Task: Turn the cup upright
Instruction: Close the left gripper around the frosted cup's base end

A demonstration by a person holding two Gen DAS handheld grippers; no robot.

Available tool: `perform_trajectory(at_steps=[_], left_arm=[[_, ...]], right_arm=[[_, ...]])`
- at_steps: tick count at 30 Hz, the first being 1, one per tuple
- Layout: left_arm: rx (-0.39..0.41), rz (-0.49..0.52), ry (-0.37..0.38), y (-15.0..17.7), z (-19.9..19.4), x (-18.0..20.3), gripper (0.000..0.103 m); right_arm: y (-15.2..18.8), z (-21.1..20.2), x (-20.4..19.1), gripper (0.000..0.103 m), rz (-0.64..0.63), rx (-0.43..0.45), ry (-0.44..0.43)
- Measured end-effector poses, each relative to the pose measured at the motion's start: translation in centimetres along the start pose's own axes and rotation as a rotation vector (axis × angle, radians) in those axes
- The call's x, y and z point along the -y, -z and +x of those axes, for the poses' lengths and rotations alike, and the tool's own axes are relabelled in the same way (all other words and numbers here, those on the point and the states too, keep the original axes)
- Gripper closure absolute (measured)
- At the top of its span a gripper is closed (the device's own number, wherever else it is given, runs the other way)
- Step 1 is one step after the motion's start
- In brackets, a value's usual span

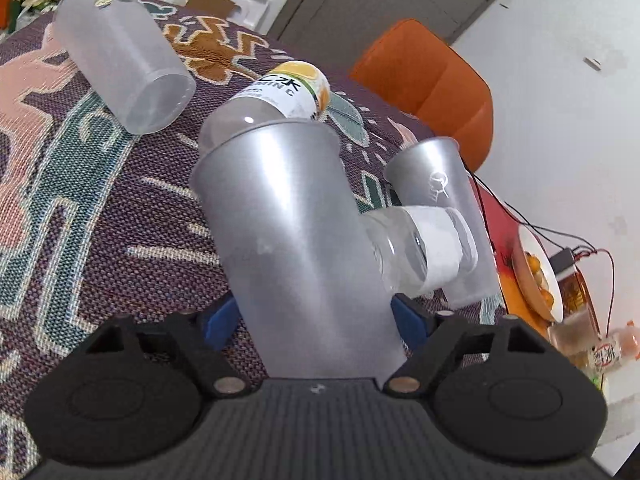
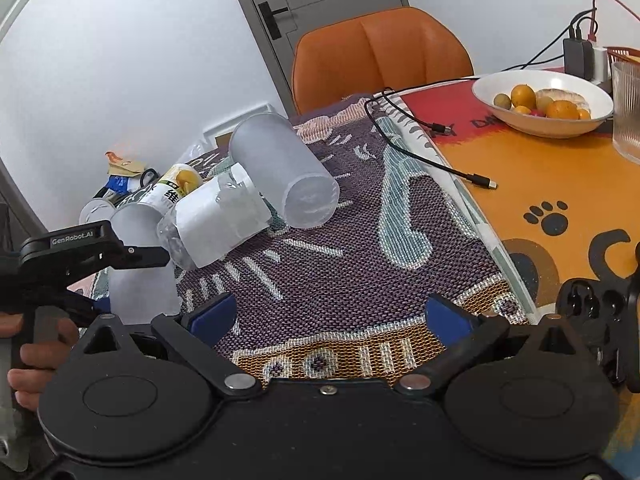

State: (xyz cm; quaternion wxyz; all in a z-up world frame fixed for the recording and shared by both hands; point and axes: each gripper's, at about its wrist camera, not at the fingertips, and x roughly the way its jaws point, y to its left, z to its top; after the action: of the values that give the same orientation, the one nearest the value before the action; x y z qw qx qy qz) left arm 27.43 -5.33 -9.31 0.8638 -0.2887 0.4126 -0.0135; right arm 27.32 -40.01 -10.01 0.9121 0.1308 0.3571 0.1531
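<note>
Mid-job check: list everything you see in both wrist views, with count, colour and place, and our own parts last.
Frosted cups: three; one in the left gripper, one lying on its side on the mat, one standing beyond a bottle.
Bottles: two on the mat; white-labelled, yellow-labelled.
Woven mat: one, purple, patterned, under the cups.
Tablecloth: one, orange and red, right of the mat.
Bowl: one, white, holding fruit, on the tablecloth.
Ribbed glass: one, clear, far right.
Cables: black, across both cloths.
Chair: one, orange, behind the table.
Door: one, grey.
Left gripper: closed on a cup.
Right gripper: open, blue fingers, empty.
</note>
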Motion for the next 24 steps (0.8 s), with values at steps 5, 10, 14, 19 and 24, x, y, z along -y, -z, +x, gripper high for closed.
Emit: perform_trajectory(at_steps=[5, 10, 14, 19, 24], left_arm=[[0.006, -0.021, 0.0, 0.1, -1.0, -0.3, 0.035], [0.025, -0.033, 0.01, 0.5, -2.8, -0.5, 0.035], [0.047, -0.04, 0.012, 0.7, -4.4, -0.8, 0.035], [0.054, -0.036, 0.023, 1.5, -6.4, -1.3, 0.035], [0.067, -0.043, 0.019, 2.3, -8.2, -2.1, 0.035]], right_arm=[[0.1, -0.3, -0.2, 0.0, -0.001, 0.003, -0.008], [0.3, -0.6, -0.5, 0.0, -0.001, 0.004, -0.019], [0.5, -1.2, -1.0, 0.0, -0.011, 0.01, -0.031], [0.8, -1.8, -1.8, 0.0, -0.022, 0.014, -0.049], [1.3, -2.3, -2.7, 0.0, -0.037, 0.015, -0.07]])
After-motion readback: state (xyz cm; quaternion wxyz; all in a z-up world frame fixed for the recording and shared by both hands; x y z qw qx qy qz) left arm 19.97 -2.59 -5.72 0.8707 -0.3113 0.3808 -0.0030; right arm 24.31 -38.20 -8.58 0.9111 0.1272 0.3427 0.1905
